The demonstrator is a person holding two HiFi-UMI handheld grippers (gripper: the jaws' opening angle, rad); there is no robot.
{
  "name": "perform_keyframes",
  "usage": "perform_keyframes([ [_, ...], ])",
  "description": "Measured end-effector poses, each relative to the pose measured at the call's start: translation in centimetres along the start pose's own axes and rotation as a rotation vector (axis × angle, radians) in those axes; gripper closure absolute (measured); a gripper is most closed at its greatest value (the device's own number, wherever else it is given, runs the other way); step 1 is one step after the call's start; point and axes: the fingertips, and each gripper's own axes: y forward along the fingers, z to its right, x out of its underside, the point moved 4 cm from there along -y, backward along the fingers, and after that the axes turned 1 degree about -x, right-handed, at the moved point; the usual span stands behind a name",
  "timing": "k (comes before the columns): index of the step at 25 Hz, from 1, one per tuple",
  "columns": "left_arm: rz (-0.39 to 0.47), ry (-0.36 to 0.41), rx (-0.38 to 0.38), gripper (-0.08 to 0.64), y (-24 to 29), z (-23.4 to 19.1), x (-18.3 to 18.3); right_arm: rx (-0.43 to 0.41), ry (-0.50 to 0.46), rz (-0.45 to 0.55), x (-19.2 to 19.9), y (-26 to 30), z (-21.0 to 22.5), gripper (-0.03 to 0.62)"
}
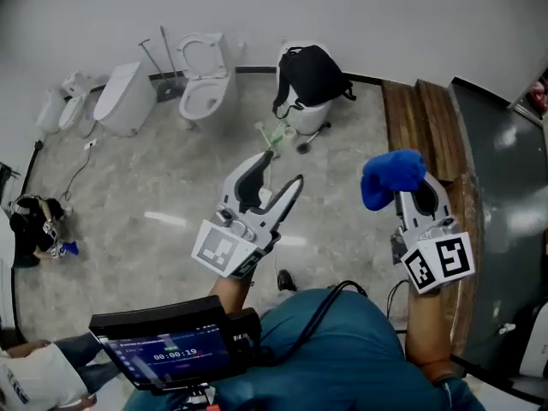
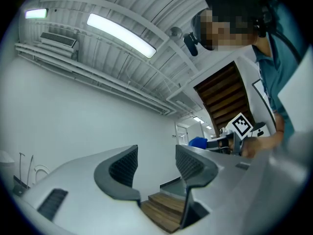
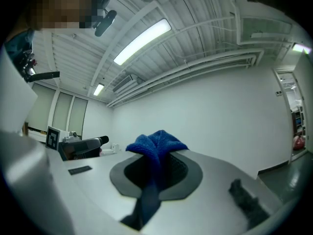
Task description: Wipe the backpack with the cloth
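A black backpack [image 1: 312, 75] rests on a white stool at the far side of the floor, well beyond both grippers. My right gripper [image 1: 409, 188] is shut on a blue cloth [image 1: 390, 176], which bunches out past its jaws [image 3: 155, 143]. My left gripper [image 1: 274, 174] is open with nothing between its fingers [image 2: 123, 166]; in its own view the jaws frame a white wall and wooden steps. Both grippers are held up in front of the person's body, side by side. The cloth [image 2: 198, 142] also shows small in the left gripper view.
White toilets [image 1: 204, 80] and a urinal-like fixture [image 1: 124, 98] stand along the far wall. A wooden step [image 1: 428, 135] and dark platform [image 1: 501, 195] run down the right. A person [image 1: 34, 225] crouches at the left. A screen [image 1: 167, 349] is near my chest.
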Motion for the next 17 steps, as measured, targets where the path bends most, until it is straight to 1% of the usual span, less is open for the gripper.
perform_keyframes([
  [2,-0.015,0.002,-0.004,0.311,0.0,0.8,-0.4,-0.005,0.014,0.005,0.1,-0.5,0.1,0.571],
  [7,0.012,-0.005,-0.020,0.311,-1.9,4.3,-0.4,-0.021,0.017,0.004,1.7,-4.0,-0.9,0.571],
  [13,0.023,-0.006,-0.027,0.311,-2.2,5.6,-0.4,-0.016,0.010,0.009,1.8,-5.6,-0.7,0.571],
  [17,0.015,-0.004,-0.030,0.311,-1.7,5.6,-0.2,-0.019,0.010,0.013,1.5,-5.3,-0.2,0.571],
])
